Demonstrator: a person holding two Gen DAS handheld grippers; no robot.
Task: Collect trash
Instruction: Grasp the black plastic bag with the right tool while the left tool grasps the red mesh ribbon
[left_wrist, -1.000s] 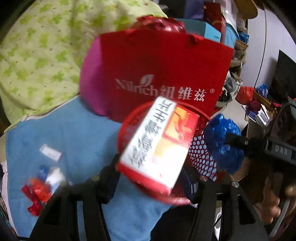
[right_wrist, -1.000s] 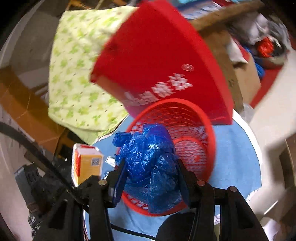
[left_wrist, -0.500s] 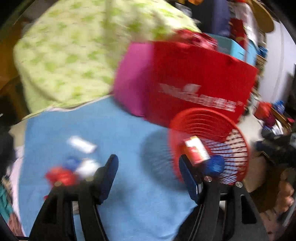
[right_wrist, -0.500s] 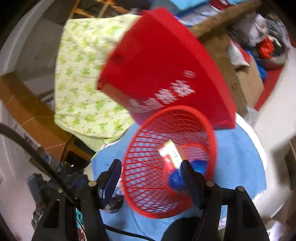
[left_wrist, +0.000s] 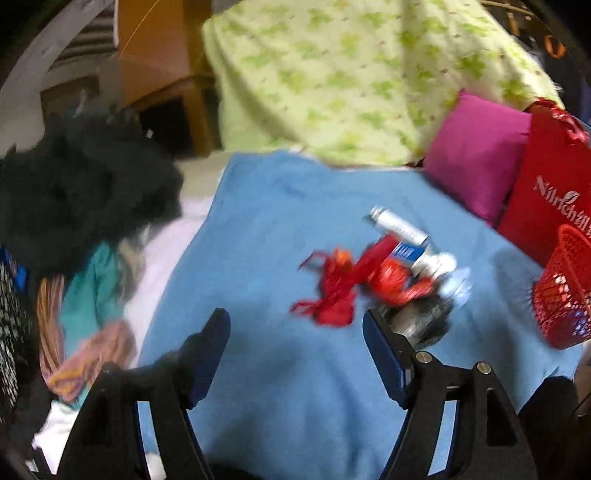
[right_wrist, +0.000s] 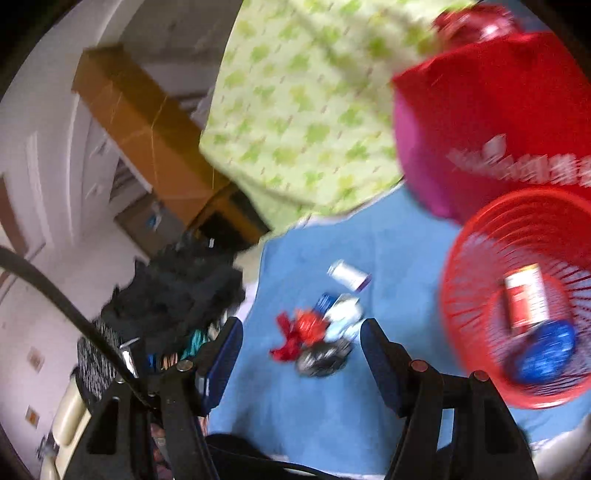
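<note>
A red mesh basket (right_wrist: 476, 295) stands on the blue cloth (right_wrist: 332, 398) at the right; it holds a red and white box (right_wrist: 526, 299) and a crumpled blue bag (right_wrist: 543, 354). Its edge shows in the left wrist view (left_wrist: 561, 291). A pile of trash lies on the cloth (left_wrist: 258, 240): red wrappers (left_wrist: 336, 291), a white tube (left_wrist: 399, 225), a dark crumpled wrapper (left_wrist: 424, 321). The same pile shows in the right wrist view (right_wrist: 317, 332). My left gripper (left_wrist: 295, 347) is open and empty just before the pile. My right gripper (right_wrist: 301, 354) is open and empty above the pile.
A red paper bag (left_wrist: 546, 199) and a magenta cushion (left_wrist: 476, 155) stand behind the basket. A green patterned cloth (left_wrist: 351, 74) hangs at the back. Dark clothing (left_wrist: 74, 199) and coloured fabrics (left_wrist: 88, 317) lie at the left edge.
Both grippers let go of their loads: the box and the blue bag now lie in the basket. Both grippers have swung left toward the trash pile.
</note>
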